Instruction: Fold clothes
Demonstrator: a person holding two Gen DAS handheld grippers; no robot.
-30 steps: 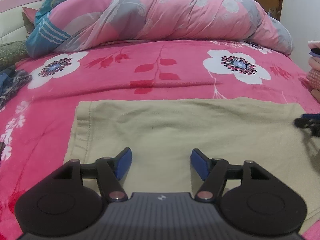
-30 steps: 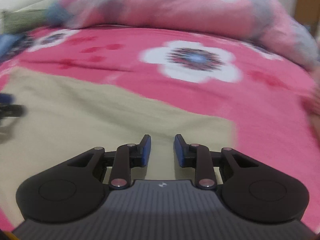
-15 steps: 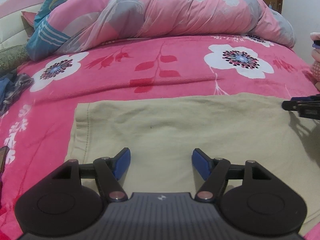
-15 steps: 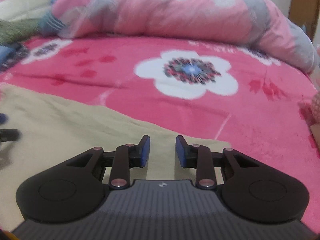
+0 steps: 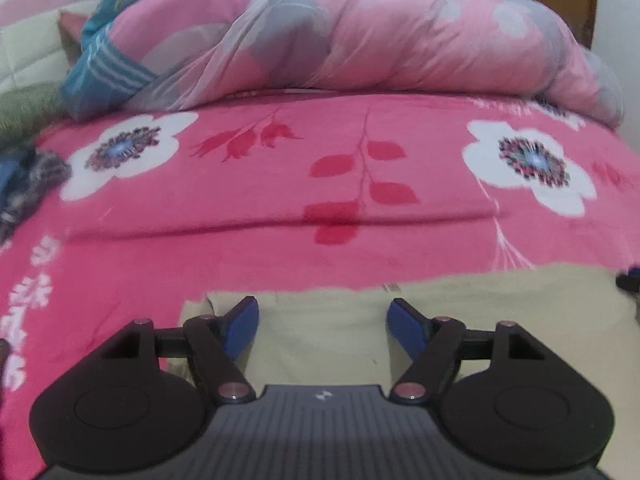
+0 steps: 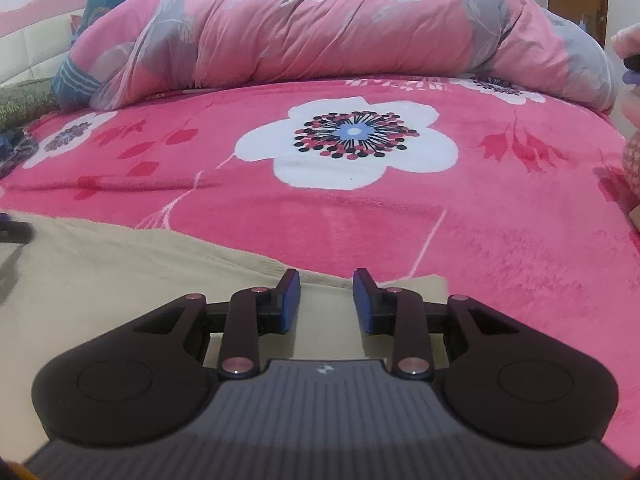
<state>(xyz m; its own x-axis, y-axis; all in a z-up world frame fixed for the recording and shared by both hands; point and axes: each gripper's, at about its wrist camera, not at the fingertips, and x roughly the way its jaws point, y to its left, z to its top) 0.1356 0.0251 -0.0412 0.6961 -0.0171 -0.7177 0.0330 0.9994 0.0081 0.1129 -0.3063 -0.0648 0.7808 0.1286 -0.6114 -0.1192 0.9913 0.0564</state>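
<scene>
A beige folded garment [image 5: 500, 292] lies flat on the pink flowered blanket [image 5: 280, 208]. My left gripper [image 5: 322, 306] hovers over the garment's far left corner. Its jaws are opening, with only flat cloth below them and nothing pressed between the blue pads. In the right wrist view the same garment [image 6: 100, 272] runs off to the left. My right gripper [image 6: 326, 276] sits over its far right corner, with a narrow empty gap between the pads. Each view catches the tip of the other gripper at its edge.
A rolled pink and grey duvet [image 5: 360, 40] lies across the far side of the bed. Dark crumpled clothes [image 5: 24, 188] sit at the left edge. A person's hand [image 6: 628, 40] and something pink and knitted [image 6: 634, 160] show at the right.
The left gripper has slid across the garment to its far left corner and its jaws stand a little wider. The right gripper has shifted to the far right corner.
</scene>
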